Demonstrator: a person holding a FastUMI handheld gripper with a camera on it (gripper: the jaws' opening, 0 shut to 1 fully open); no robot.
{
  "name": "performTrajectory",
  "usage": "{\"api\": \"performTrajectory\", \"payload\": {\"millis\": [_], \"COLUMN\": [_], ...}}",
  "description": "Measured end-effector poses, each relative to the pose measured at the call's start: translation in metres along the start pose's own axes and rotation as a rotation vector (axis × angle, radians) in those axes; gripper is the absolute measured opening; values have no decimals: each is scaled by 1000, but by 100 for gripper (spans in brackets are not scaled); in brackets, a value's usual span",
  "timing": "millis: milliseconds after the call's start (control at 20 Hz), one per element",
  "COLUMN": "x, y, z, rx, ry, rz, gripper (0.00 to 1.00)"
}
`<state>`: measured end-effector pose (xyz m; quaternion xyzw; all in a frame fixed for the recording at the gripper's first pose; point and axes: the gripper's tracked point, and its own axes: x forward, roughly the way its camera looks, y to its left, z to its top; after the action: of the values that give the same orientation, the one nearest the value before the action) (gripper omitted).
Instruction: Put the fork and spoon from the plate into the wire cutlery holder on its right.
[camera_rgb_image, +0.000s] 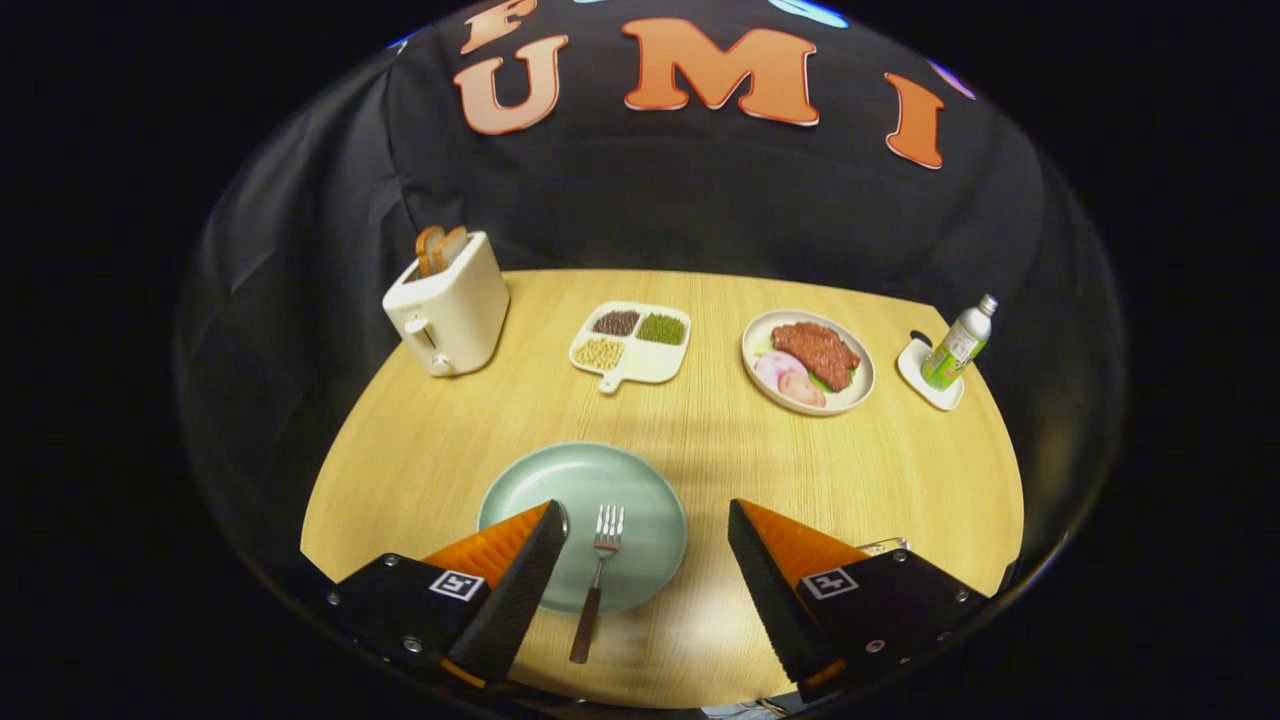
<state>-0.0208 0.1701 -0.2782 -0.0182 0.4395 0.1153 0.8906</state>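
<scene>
Steel fork (597, 575) — tines away; claw (640, 535) spread.

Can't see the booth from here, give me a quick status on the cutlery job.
Gripper open, holding nothing. Fork between the fingers, tines on the green plate, handle over its near rim. Spoon mostly hidden behind one finger. Nothing in the way.

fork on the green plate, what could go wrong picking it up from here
1. The fork lies flat, tines on the green plate, handle overhanging the rim onto the table. Pressing the handle could tip the tines up or skid it away.
2. The open tongs straddle the fork, with the left finger over the plate, so closing may nudge the plate.
3. A rounded metal edge, perhaps the spoon, peeks beside that finger and could be knocked.
</scene>
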Motion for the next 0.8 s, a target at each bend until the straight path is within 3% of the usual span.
{"api": "performTrajectory", "payload": {"millis": [350,800], "x": [30,60], "y": [26,51], "z": [-54,-108], "rx": [-53,-91], "ry": [201,409], "rz": [47,77], "gripper": [94,66]}}
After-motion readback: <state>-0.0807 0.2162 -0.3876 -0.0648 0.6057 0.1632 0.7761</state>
